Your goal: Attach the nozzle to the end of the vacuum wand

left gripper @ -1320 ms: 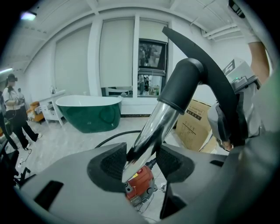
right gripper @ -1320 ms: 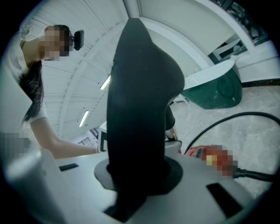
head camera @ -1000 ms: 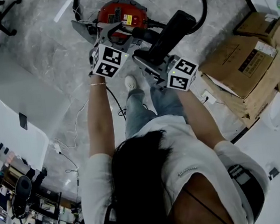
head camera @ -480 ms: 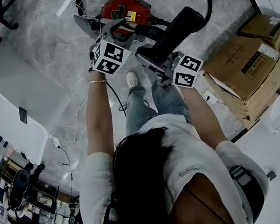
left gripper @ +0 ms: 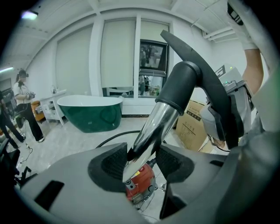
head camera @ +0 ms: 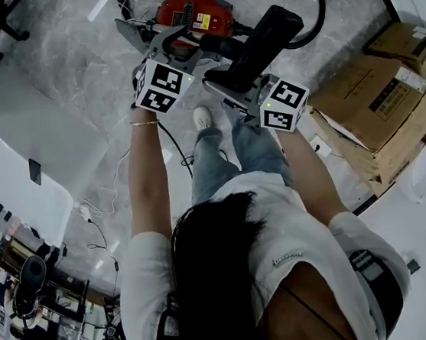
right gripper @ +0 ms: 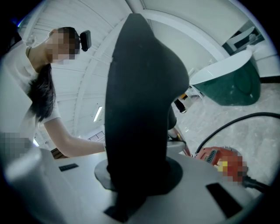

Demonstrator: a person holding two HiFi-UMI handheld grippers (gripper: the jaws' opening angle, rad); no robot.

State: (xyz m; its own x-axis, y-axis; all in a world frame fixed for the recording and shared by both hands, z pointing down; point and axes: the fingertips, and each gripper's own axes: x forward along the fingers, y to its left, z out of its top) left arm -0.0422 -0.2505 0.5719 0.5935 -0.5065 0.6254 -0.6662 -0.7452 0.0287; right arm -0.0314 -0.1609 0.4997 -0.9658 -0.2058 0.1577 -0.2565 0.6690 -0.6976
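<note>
A chrome vacuum wand [left gripper: 151,127] runs up between the pads of my left gripper [left gripper: 140,162], which is shut on it. The wand's upper end sits inside the round collar of the black nozzle [left gripper: 188,83]. My right gripper [right gripper: 140,177] is shut on the nozzle [right gripper: 140,109], whose broad black body fills that view. In the head view, the left gripper [head camera: 174,45] and right gripper [head camera: 227,86] are close together above the red vacuum body [head camera: 194,12]. There the nozzle [head camera: 262,40] slants up to the right.
Stacked cardboard boxes [head camera: 374,99] stand on the right. A black hose [head camera: 314,3] loops behind the vacuum, and a thin cable [head camera: 116,193] lies on the marble floor. A green bathtub [left gripper: 89,111] and another person [left gripper: 22,105] are at the far left.
The right gripper and the nozzle have turned slightly. Both grippers stay in about the same place, with their holds unchanged.
</note>
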